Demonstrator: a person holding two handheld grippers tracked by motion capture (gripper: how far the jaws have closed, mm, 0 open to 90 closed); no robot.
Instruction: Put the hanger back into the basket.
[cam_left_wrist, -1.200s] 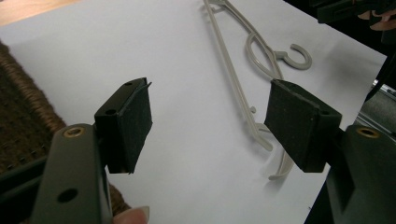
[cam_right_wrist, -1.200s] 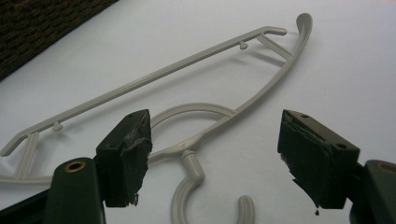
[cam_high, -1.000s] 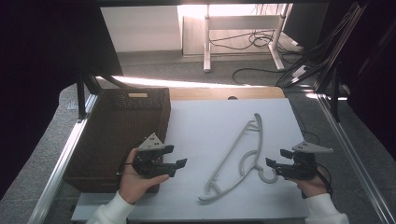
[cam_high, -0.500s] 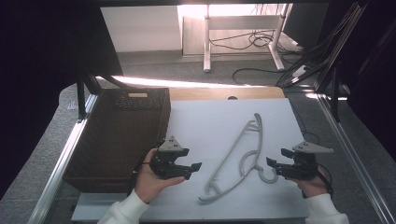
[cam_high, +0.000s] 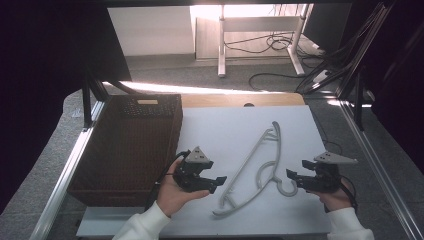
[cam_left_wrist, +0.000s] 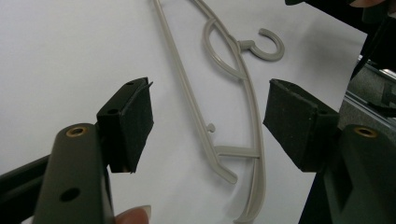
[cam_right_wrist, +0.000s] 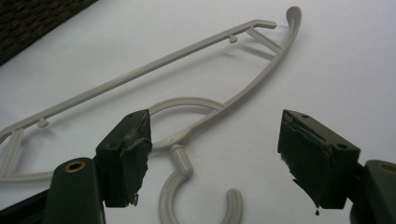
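Left tongs (cam_high: 212, 182) wide open, holding nothing, aimed at near end of hanger (cam_high: 252, 167). Right tongs (cam_high: 295, 178) also wide open and empty, just beside hanger's hook. Hanger flat on white worktop (cam_high: 220, 130), between both tongs, ungrasped. Basket (cam_high: 127, 145) at left, contents hard to make out, probably none. Grasp and lift not yet begun; everything left to do.

A: White table (cam_high: 220, 130) bare between left gripper (cam_high: 216, 181) and hanger (cam_high: 255, 165); open approach.

B: Wicker basket (cam_high: 127, 150) walls off the left. Right gripper (cam_high: 292, 176) sits just beside the hook; bare board above it.
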